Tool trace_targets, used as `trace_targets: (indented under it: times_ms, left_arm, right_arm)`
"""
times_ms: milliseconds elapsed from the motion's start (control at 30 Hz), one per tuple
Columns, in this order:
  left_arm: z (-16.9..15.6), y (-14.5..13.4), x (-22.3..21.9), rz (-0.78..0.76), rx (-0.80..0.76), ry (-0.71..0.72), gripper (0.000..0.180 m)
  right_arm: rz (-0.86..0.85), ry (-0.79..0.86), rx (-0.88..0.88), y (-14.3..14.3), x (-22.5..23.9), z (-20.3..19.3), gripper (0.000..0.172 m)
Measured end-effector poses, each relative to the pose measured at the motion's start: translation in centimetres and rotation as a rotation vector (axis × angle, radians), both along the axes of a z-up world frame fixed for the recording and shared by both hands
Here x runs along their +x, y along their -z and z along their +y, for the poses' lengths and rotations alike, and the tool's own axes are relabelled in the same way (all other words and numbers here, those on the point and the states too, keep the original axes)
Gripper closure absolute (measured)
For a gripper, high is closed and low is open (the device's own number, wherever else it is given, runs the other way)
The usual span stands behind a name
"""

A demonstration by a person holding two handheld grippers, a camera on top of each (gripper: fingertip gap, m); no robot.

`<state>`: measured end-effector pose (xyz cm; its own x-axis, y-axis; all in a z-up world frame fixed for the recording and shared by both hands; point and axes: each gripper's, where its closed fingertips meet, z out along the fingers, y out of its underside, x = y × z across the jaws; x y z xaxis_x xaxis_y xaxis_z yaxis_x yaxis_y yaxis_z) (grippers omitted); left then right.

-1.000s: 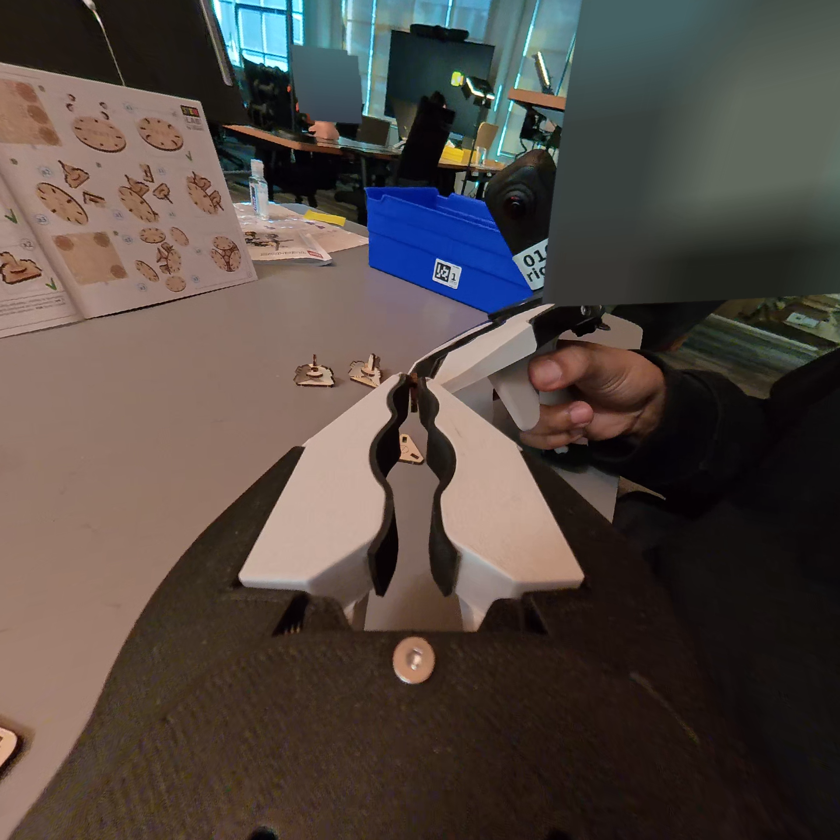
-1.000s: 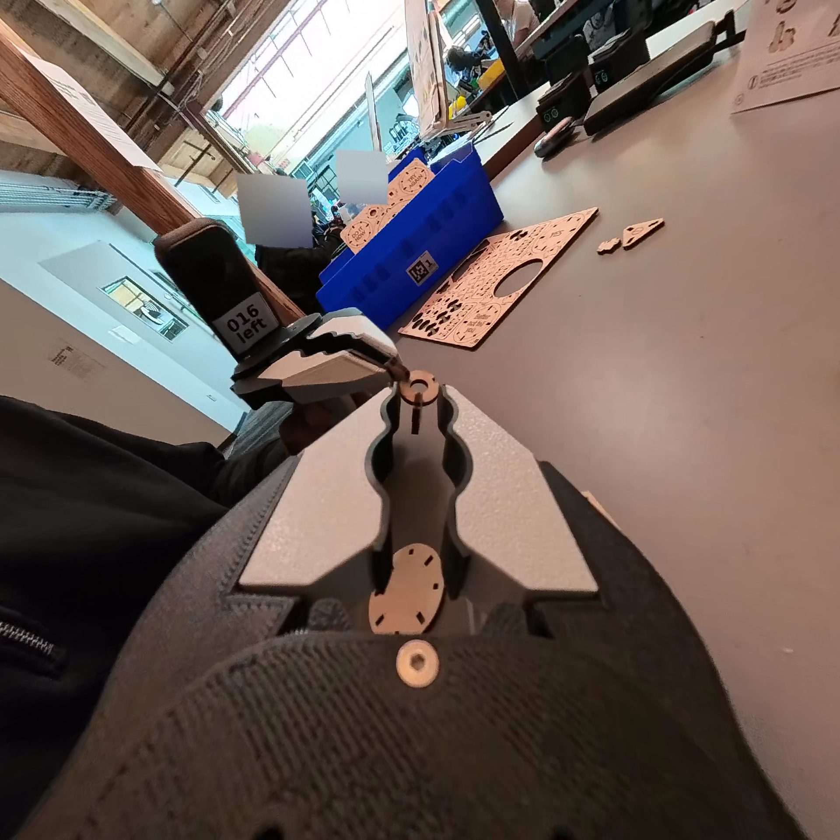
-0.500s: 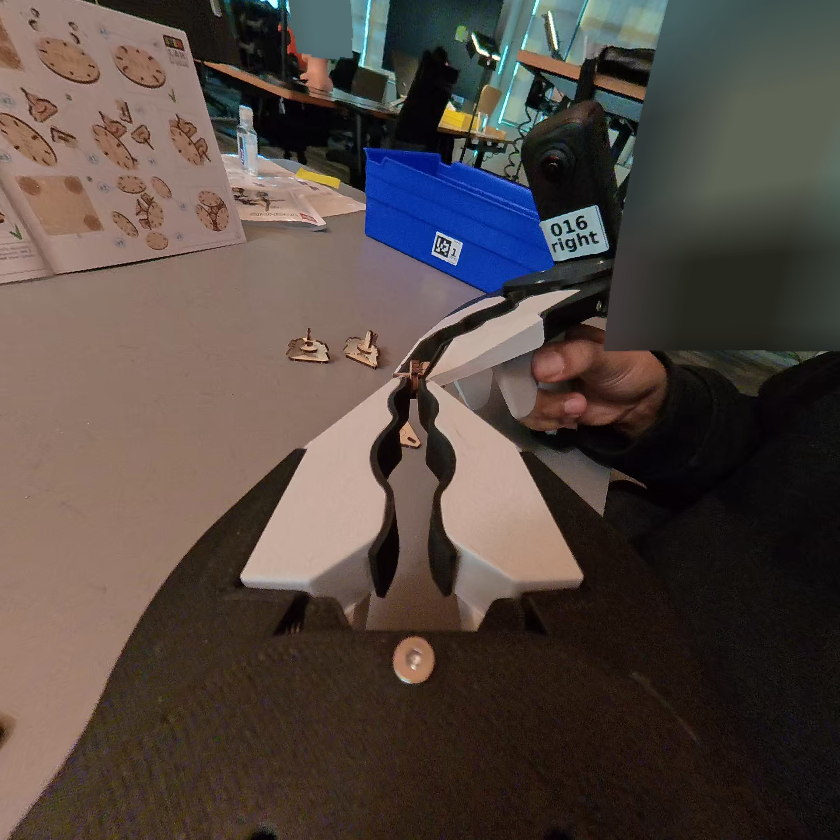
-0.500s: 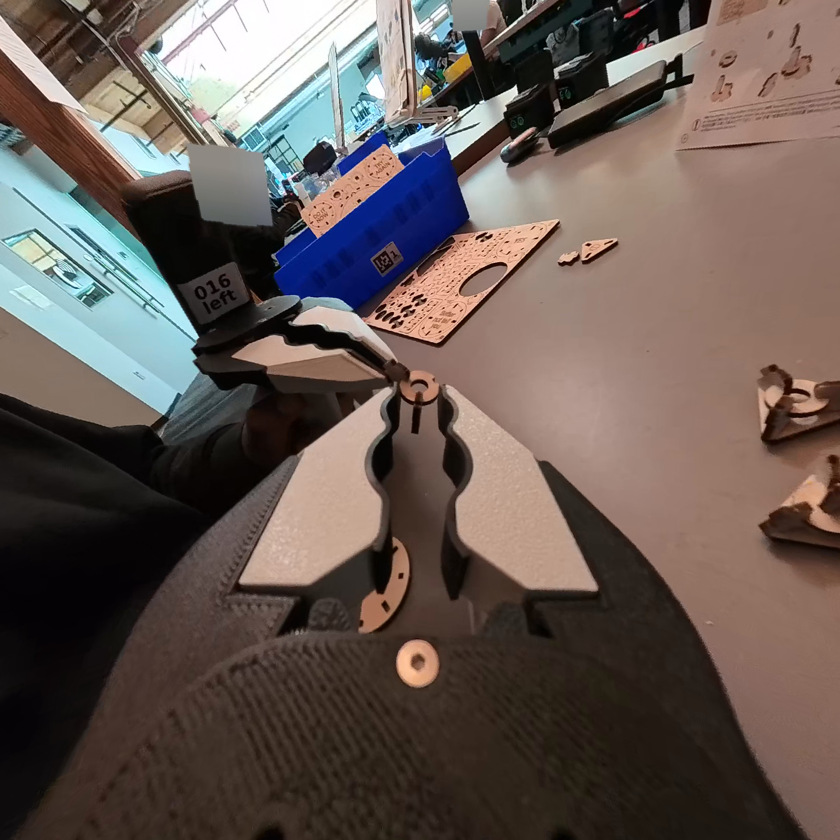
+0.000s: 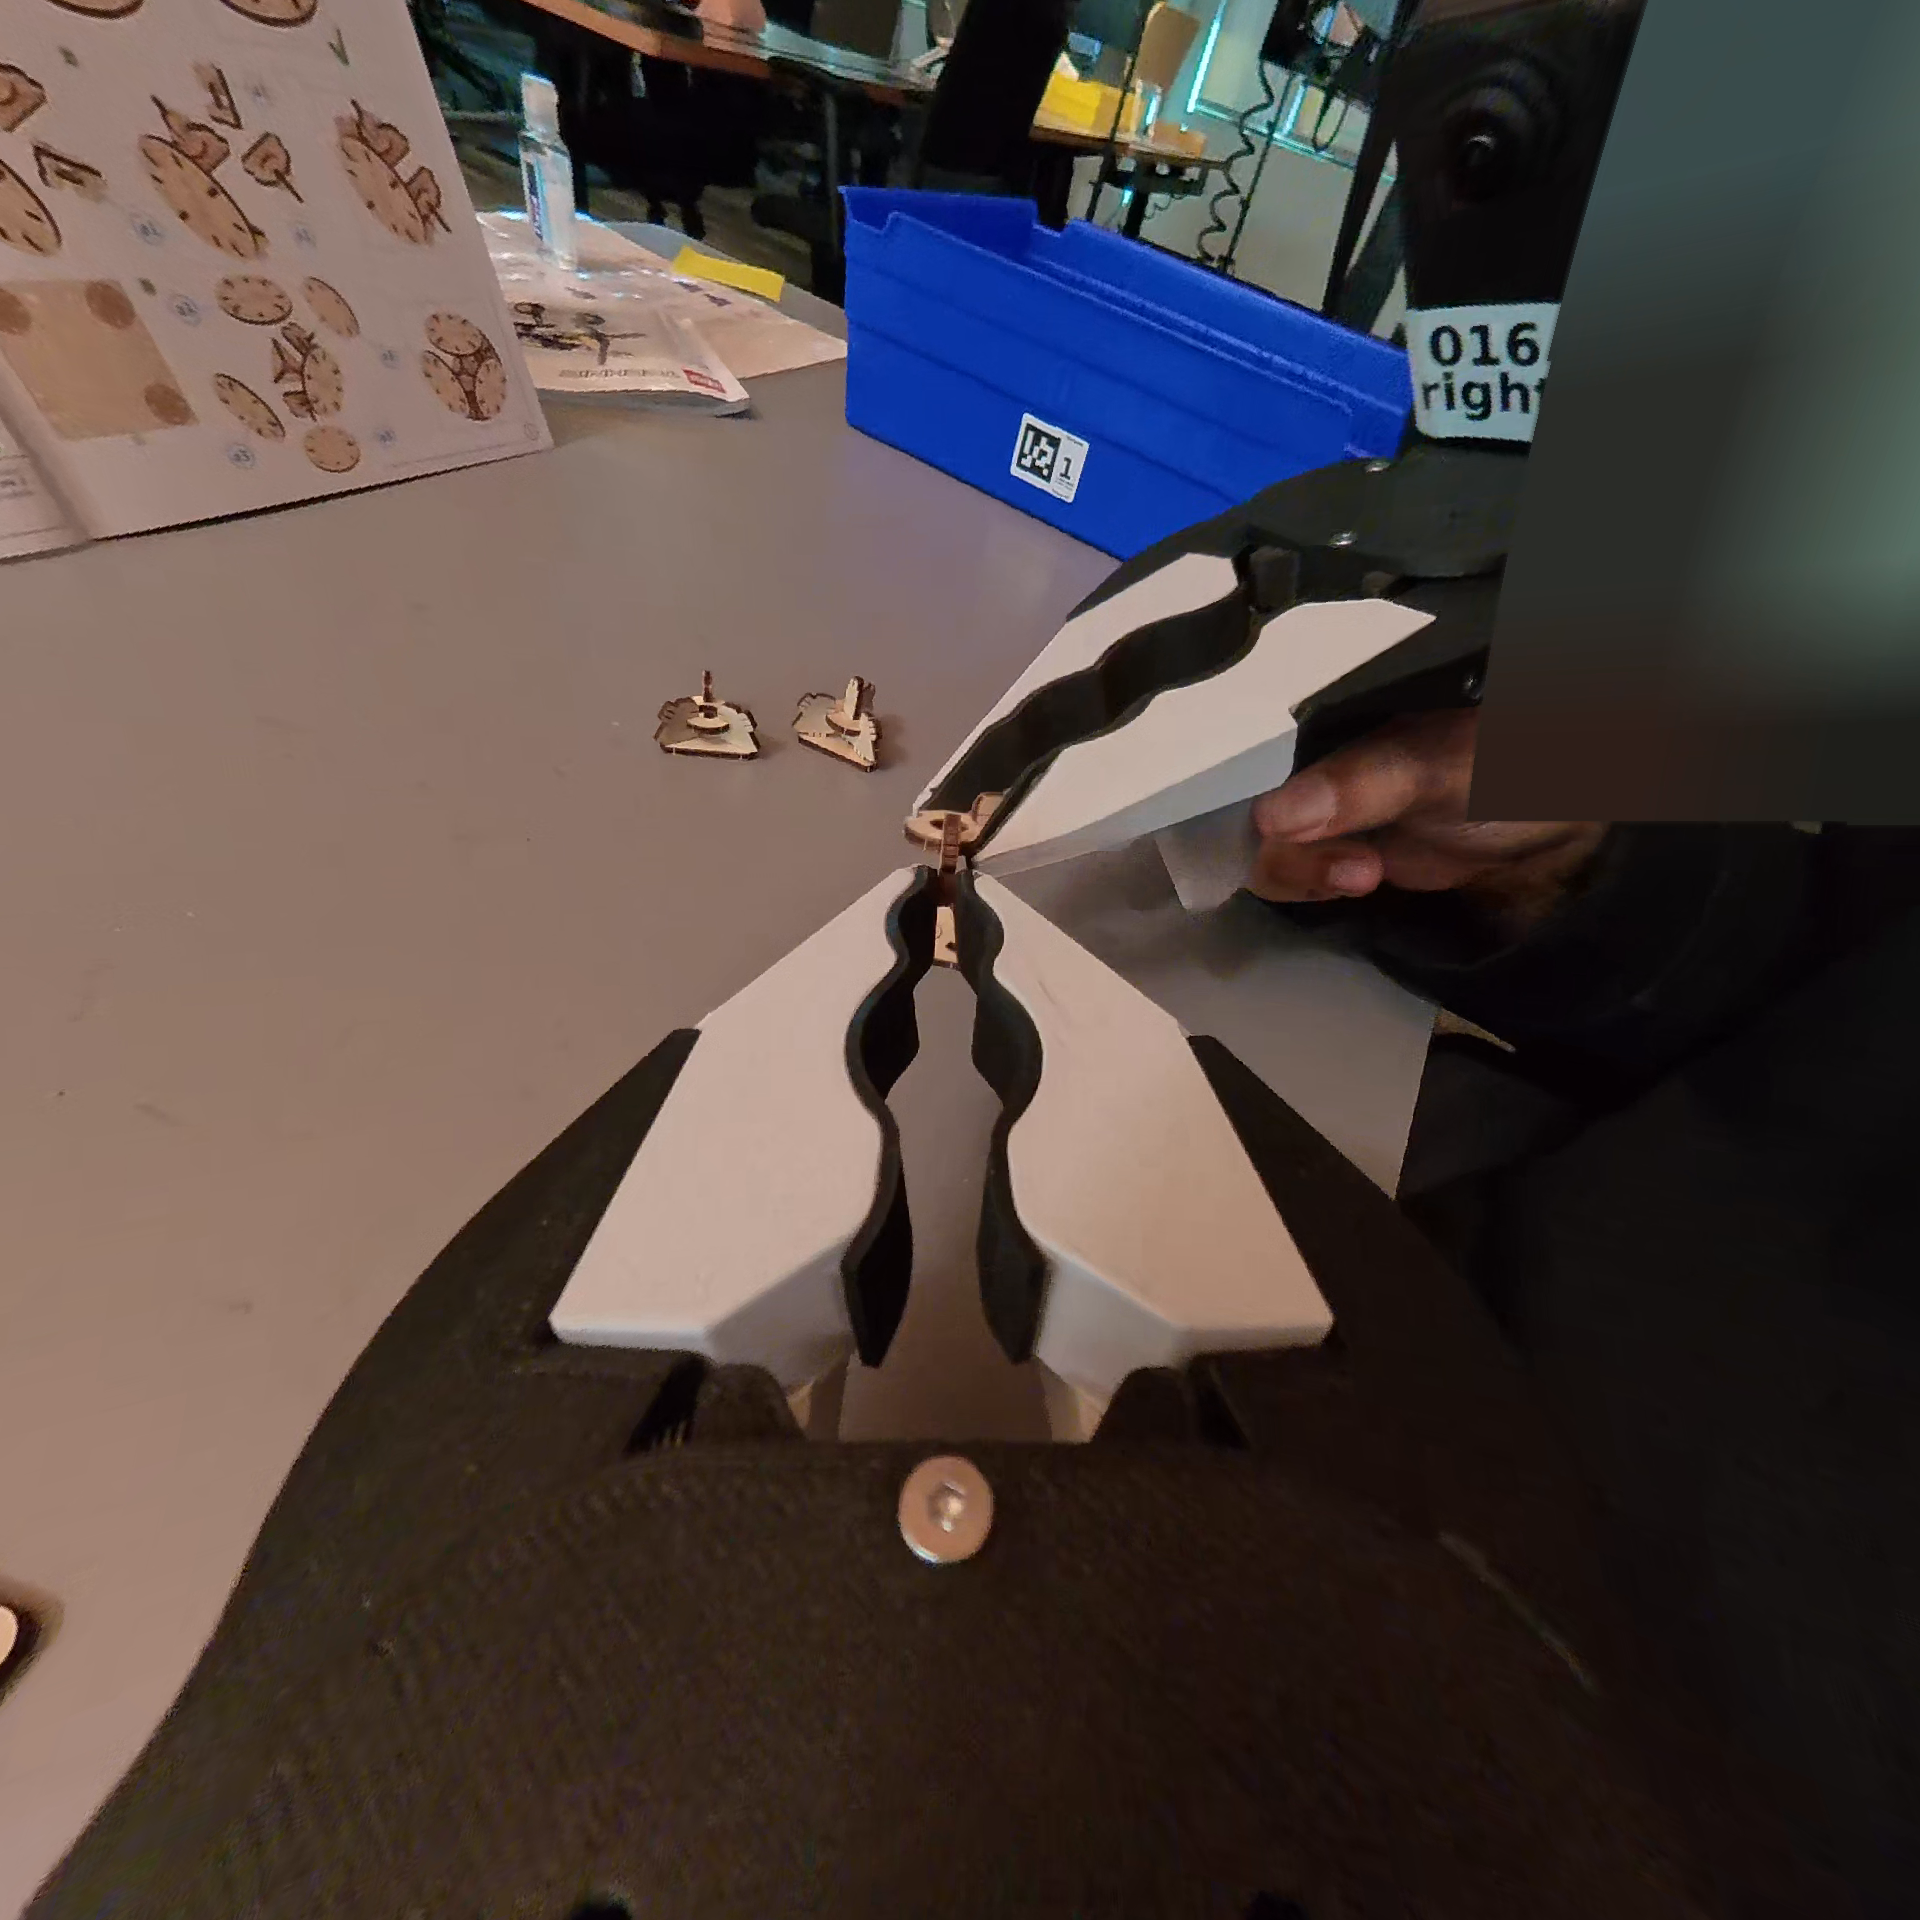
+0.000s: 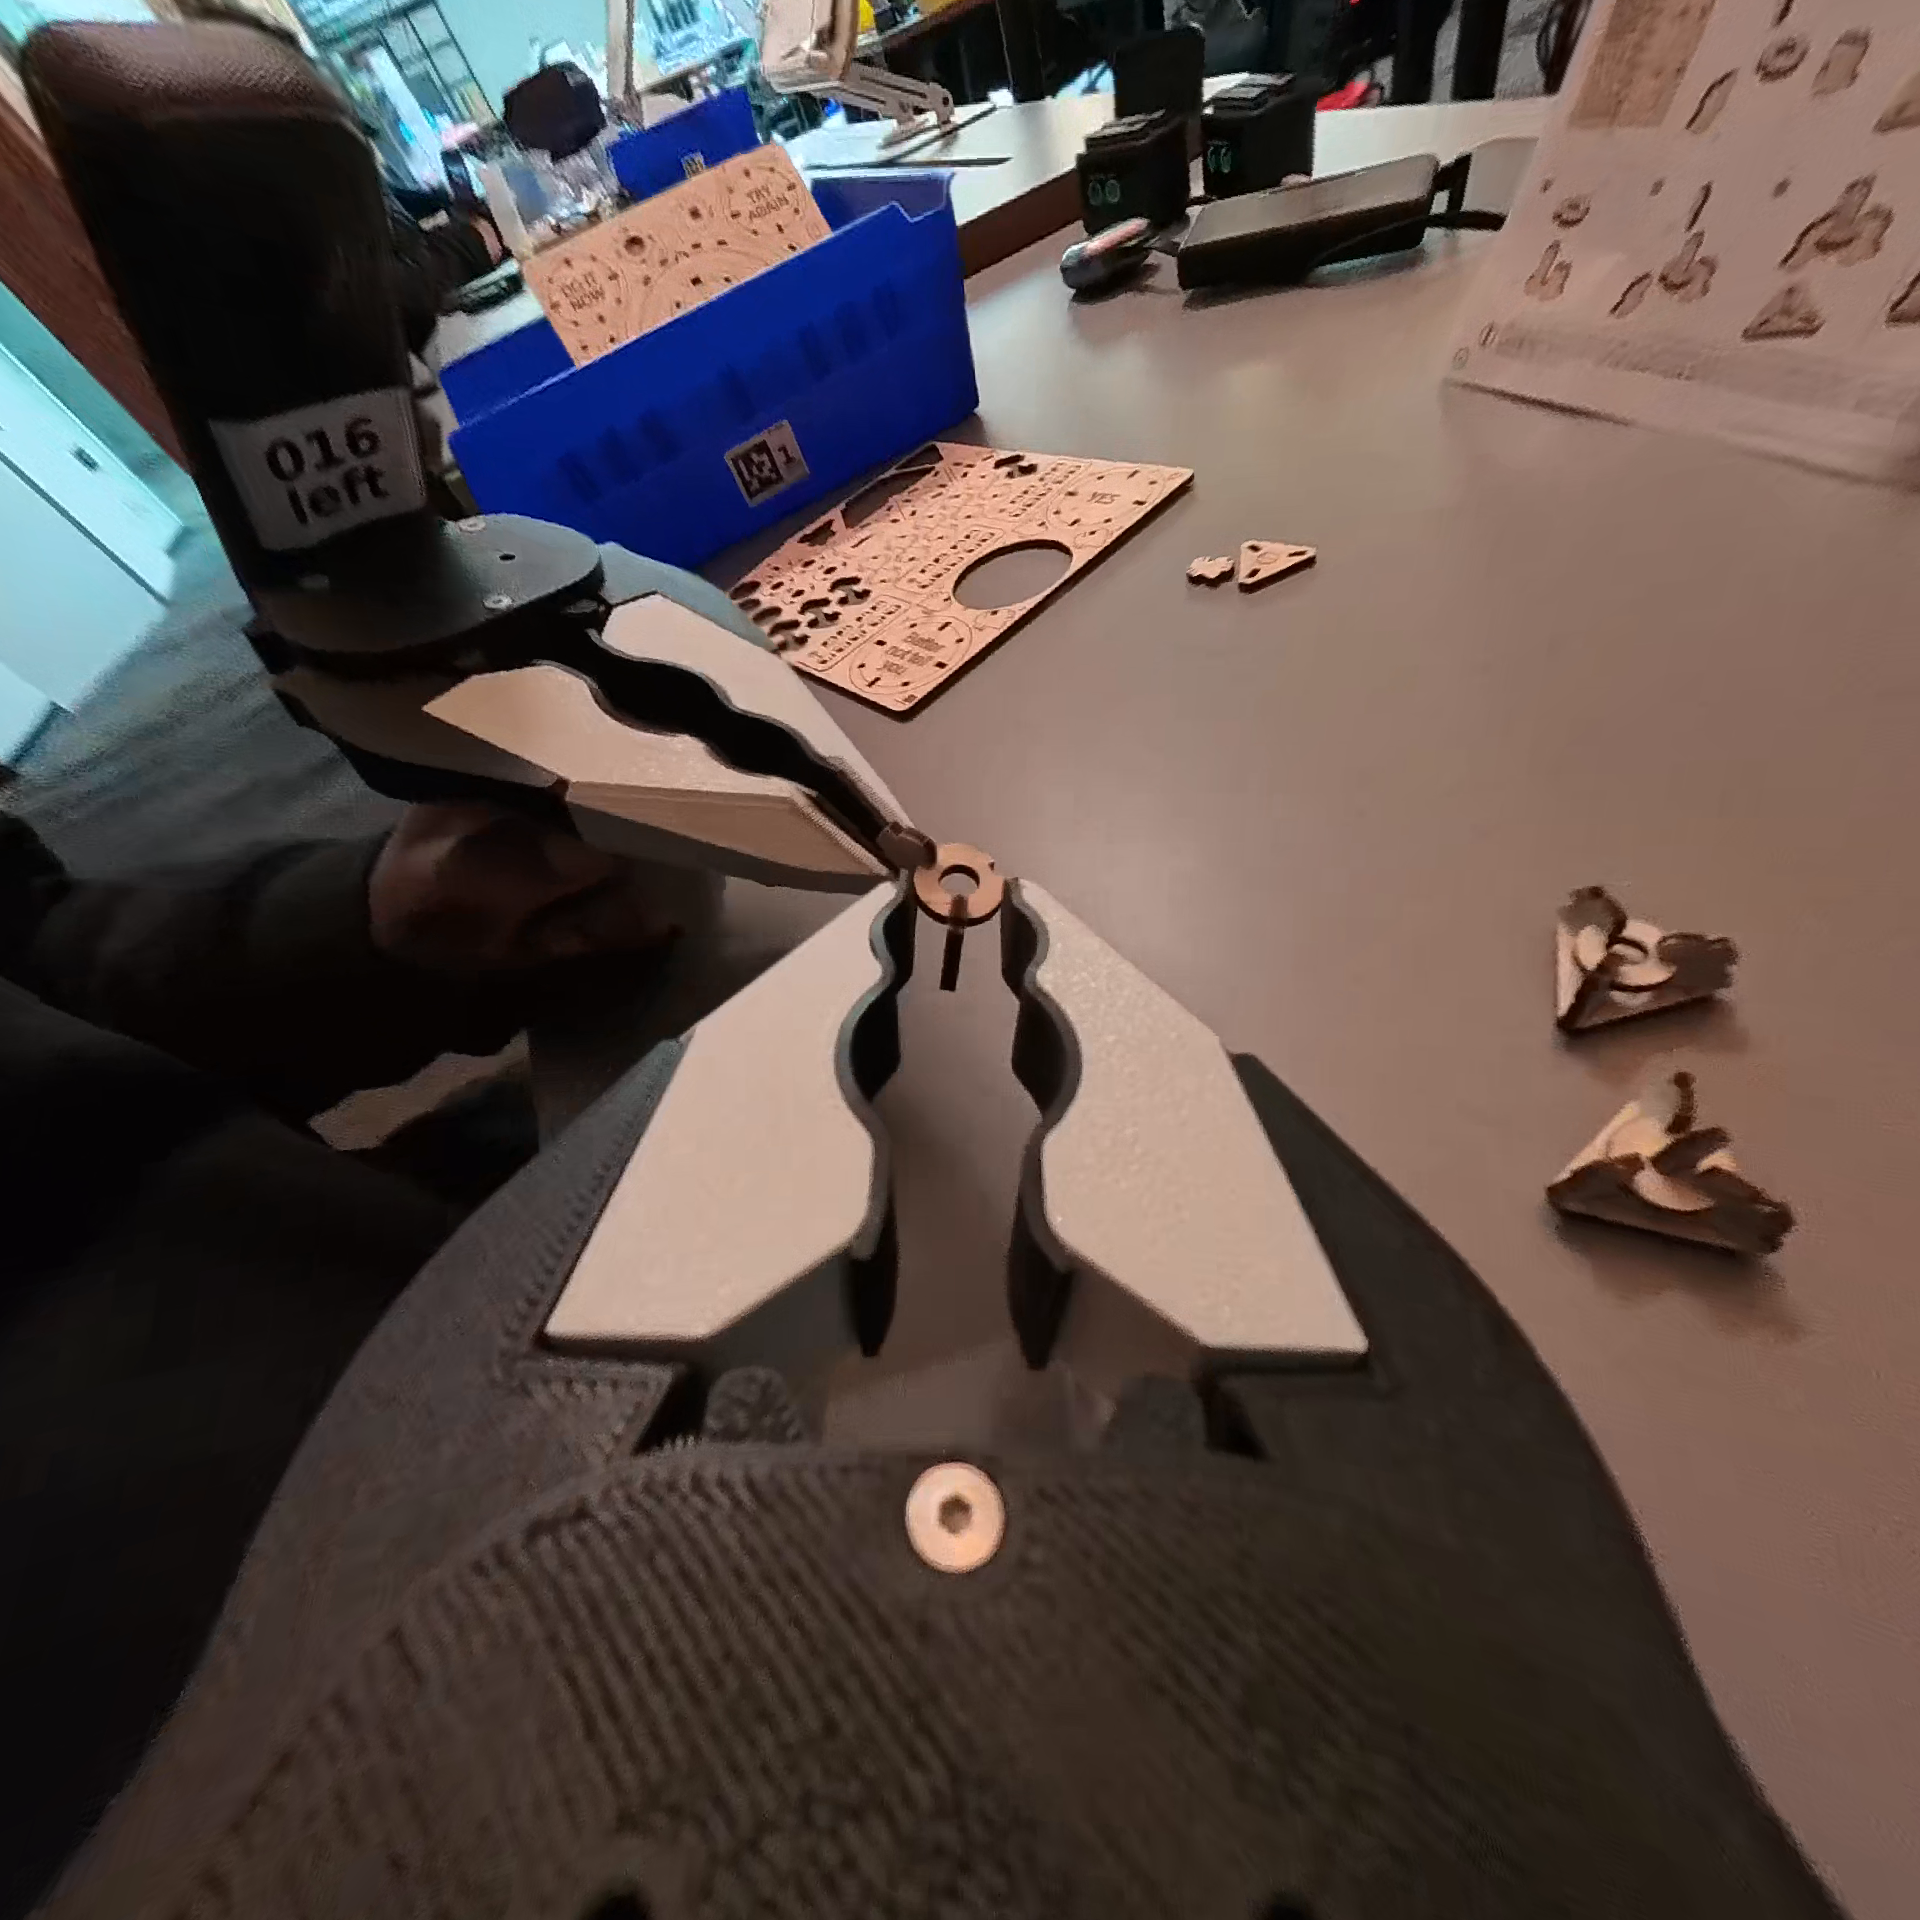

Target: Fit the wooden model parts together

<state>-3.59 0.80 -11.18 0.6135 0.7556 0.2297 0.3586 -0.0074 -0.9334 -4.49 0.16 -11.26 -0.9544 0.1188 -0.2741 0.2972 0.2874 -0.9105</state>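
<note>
My left gripper is shut on a small wooden peg pinched at its very tips. It also shows in the right wrist view, coming in from the left. My right gripper is shut on a small wooden ring, which lies flat between its fingertips. A thin wooden strip sits in the ring's slot. In the left wrist view the right gripper reaches in from the upper right with the ring. The two grippers meet tip to tip above the grey table, with the peg against the ring.
Two small wooden assemblies lie on the table; they also show in the right wrist view. A blue bin stands behind. A punched wooden sheet lies beside it. An instruction sheet stands at the far left. My two grippers' fingertips are within a few centimetres of each other.
Both grippers have swung and stayed tip to tip, the right one now higher in the left view. The left jaws closed a little tighter on the peg. A wooden disc under the right fingers left view.
</note>
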Motion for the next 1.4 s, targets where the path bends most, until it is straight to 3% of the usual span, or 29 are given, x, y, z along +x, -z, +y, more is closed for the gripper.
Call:
trace_targets:
  times_ms: [600, 867, 1400]
  left_arm:
    - [0.2, 0.5, -0.1, 0.005, -0.067, -0.012, 0.179]
    - [0.4, 2.0, -0.2, 0.0, -0.248, -0.035, 0.179]
    - [0.4, 2.1, -0.1, 0.0, -0.25, -0.025, 0.18]
  right_arm:
    - [0.466, 0.03, 0.151, -0.1, 0.1, 0.2, 0.156]
    - [0.73, 0.001, 0.253, 1.0, -0.1, 0.5, 0.156]
    - [0.55, -0.028, 0.176, 1.1, 0.1, 0.4, 0.157]
